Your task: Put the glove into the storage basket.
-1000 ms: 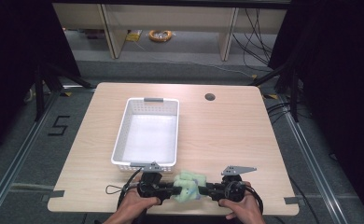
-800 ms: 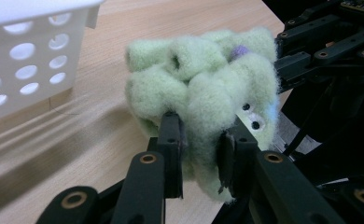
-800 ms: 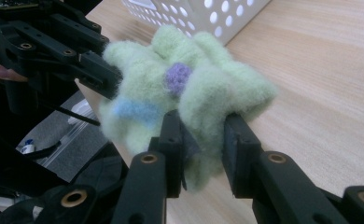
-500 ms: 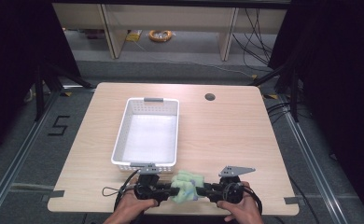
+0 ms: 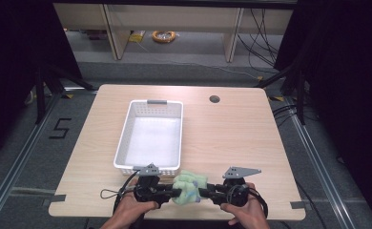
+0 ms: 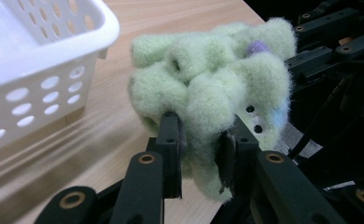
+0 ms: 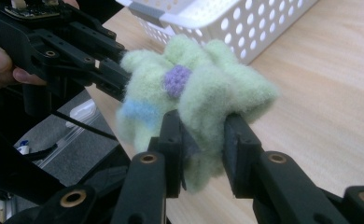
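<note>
**Gripping a green plush toy from both sides, near table edge**

Left gripper: its black fingers are clenched on a fold of the fuzzy green plush toy, fabric bulging between the pads. Right gripper: its fingers likewise pinch a lobe of the same toy, on the opposite side. The toy carries a small purple knot and a pale blue patch, seen in the right gripper view. In the high view the toy sits between the two grippers, at the near edge of the table, a hand behind each gripper. Whether it rests on the wood or hangs just above cannot be told. A white perforated basket stands just beyond the toy.
</note>
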